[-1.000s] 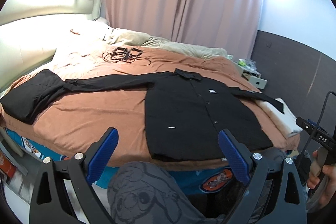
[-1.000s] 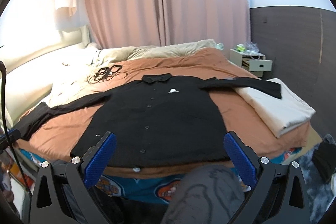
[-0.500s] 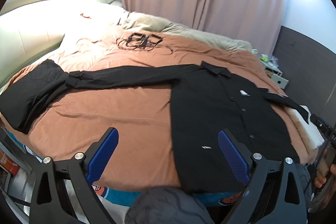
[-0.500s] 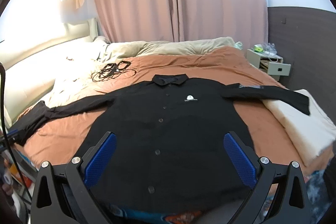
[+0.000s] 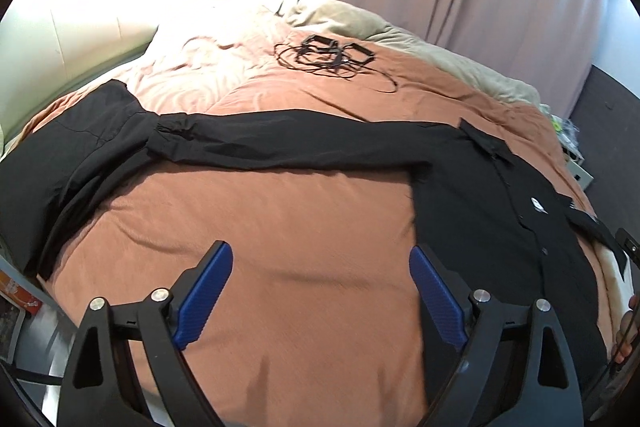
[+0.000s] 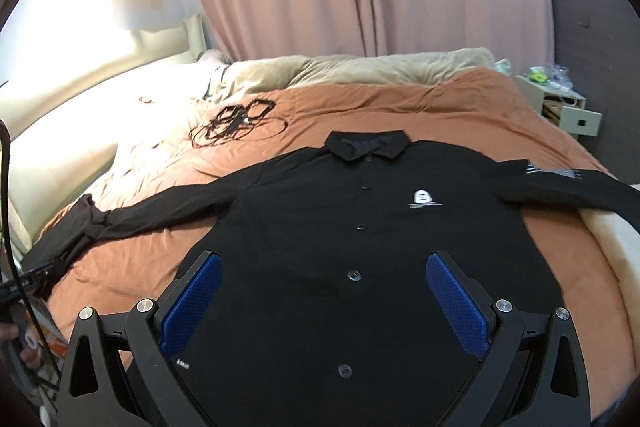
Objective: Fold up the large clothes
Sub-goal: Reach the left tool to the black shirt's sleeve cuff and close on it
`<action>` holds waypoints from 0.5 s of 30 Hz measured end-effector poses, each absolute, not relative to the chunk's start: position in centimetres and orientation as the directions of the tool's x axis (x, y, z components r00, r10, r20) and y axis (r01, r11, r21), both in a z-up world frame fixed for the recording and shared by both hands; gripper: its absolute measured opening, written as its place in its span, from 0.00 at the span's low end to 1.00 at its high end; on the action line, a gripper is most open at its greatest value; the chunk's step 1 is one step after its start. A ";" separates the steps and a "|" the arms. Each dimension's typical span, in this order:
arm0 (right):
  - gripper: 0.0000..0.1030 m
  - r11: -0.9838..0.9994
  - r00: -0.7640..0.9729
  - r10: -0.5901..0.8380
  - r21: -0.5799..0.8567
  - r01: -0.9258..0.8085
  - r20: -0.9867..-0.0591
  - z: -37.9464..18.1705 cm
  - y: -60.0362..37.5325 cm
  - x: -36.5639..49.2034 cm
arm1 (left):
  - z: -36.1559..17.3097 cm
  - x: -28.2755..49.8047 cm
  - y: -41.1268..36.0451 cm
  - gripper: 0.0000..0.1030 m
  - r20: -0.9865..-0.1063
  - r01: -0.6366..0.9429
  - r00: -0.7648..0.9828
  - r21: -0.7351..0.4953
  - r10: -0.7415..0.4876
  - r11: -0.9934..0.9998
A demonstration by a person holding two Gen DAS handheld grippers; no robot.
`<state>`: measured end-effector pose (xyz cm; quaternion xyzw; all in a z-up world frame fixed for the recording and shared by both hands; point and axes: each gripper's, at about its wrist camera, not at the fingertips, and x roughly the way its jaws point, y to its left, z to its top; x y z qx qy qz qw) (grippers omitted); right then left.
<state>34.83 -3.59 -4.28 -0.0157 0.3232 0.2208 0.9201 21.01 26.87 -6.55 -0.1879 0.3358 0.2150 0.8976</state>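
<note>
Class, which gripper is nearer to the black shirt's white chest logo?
Right. The right gripper hovers over the shirt's front below the logo; the left gripper is over bare bedspread beside the shirt.

Your left gripper (image 5: 320,291) has bare brown duvet (image 5: 280,227) ahead, lower centre of frame. A black sleeve (image 5: 280,143) bars mid-frame; tangled cables (image 5: 328,53) lie beyond, upper centre. Right gripper (image 6: 320,291) hangs over the black shirt (image 6: 360,227); the nightstand (image 6: 568,107) at the right edge looks well clear.

Item: black shirt (image 6: 360,227) under my right claw (image 6: 324,291). White chest logo (image 6: 424,198) with fine print, sleeve print (image 6: 554,171), hem tag (image 6: 182,354): none legible.
</note>
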 end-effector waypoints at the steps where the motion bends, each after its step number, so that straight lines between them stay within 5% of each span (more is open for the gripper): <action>1: 0.99 0.899 0.686 0.398 0.109 -0.424 -0.610 -4.4 -3.0 35.4 | -6.7 21.4 27.5 0.85 -0.687 -0.519 0.677 -0.192 0.264 0.833; 12: 0.94 0.861 0.621 0.418 0.069 -0.504 -0.663 -6.1 2.9 41.7 | -8.8 25.2 35.0 0.82 -0.723 -0.603 0.626 -0.212 0.291 0.769; 15: 0.88 0.846 0.592 0.433 0.080 -0.527 -0.680 -6.8 4.3 43.5 | -9.6 26.2 37.5 0.71 -0.737 -0.633 0.608 -0.228 0.294 0.740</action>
